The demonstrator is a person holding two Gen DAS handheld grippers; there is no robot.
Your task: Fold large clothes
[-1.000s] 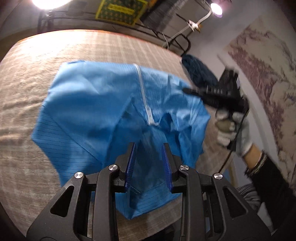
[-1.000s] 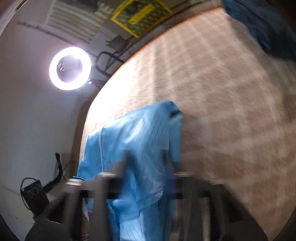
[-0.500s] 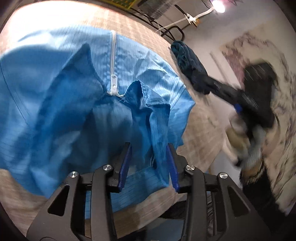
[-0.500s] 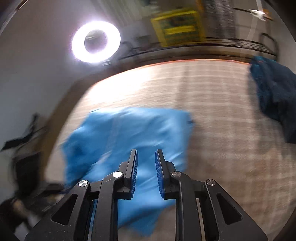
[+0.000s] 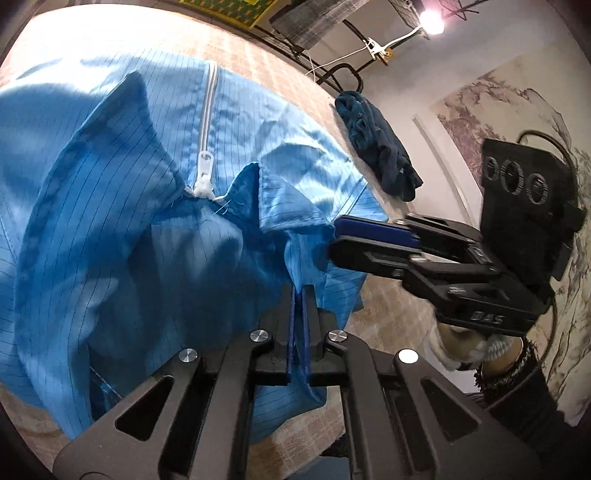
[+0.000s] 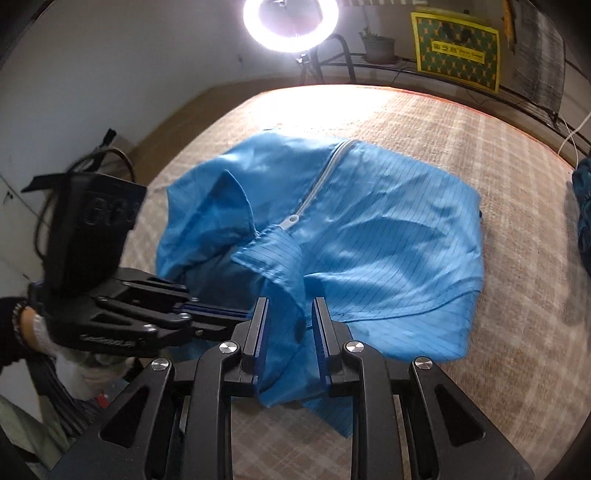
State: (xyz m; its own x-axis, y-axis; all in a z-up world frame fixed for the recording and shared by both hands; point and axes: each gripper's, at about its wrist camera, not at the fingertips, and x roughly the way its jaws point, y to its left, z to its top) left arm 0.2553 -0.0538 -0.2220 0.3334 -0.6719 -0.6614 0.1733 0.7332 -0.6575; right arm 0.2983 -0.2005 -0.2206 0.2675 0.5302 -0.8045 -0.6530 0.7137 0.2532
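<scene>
Closest to the left wrist camera, the left gripper (image 5: 298,295) has its two blue pads pressed together with a fold of the blue jacket (image 5: 122,229) pinched between them, right at the near edge by the collar (image 5: 291,199). So that one's clamped tight on fabric.

The right gripper (image 6: 289,314) is a different story: its fingers sit clearly apart, with a strip of the jacket's collar edge running down the gap between them. Cloth is in there but the pads aren't closing on it, and I can't tell whether it brushes either pad. From the left wrist view you can see the right gripper coming in sideways, tips just beside the collar flap, held by a hand in a white glove (image 5: 461,347).

A bit further out, the jacket lies crumpled on the desk (image 6: 480,155), which has a beige checked cover. White zipper (image 6: 317,184) runs up the middle, mostly zipped, pull (image 5: 204,177) sitting just below the collar opening.

Further right there's a bundle of dark blue cloth (image 5: 376,147) near the desk edge, well apart from the jacket. At the back, a ring light (image 6: 290,22) and a yellow patterned box (image 6: 457,55) on a shelf.
</scene>
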